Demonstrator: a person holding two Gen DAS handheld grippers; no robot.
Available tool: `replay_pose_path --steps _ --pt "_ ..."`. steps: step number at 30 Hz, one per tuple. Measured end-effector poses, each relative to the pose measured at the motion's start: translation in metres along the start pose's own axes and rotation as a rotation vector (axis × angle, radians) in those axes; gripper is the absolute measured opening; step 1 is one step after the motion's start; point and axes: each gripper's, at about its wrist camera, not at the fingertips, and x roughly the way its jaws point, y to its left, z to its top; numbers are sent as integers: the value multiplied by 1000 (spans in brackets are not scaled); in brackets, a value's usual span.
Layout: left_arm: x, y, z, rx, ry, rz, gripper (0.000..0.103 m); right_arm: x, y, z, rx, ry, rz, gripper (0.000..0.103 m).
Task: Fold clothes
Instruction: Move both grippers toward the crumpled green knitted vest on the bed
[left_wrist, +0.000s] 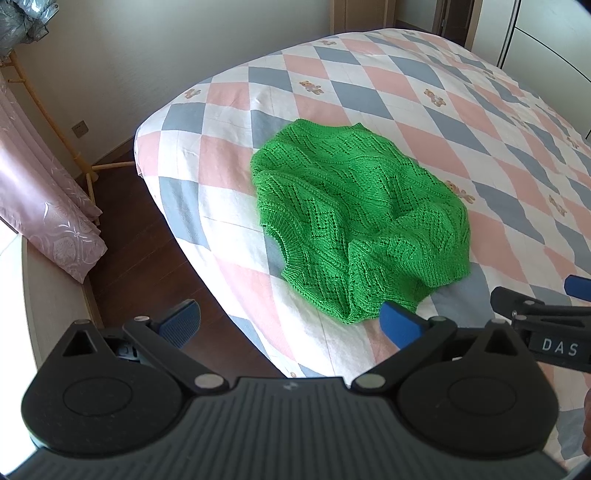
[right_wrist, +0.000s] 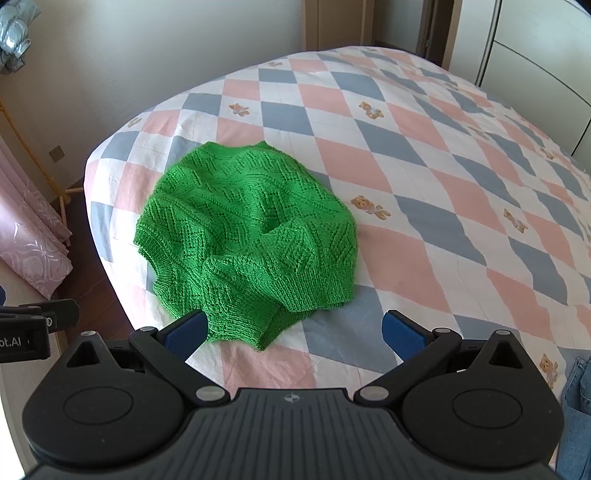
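Nearby — green knit sweater bunched on quilt.

"DAS" printed white on right gripper body; "ot.AI", cut off, on left gripper body.

a pink curtain hangs left of the claw beside a wooden rack, with a white wardrobe far ahead right.

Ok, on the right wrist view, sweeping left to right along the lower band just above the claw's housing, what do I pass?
Left claw's black body → pink curtain → green knit sweater → checked bedspread → blue denim at the frame edge.
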Motion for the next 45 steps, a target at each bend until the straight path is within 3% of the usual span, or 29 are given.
replay_pose_path --steps 24,45 --pt "9 -14 12 -32 15 -43 102 14 -13 12 -22 -2 21 103" --pt "16 -17 6 -15 25 -31 102 18 -27 5 -14 15 22 103"
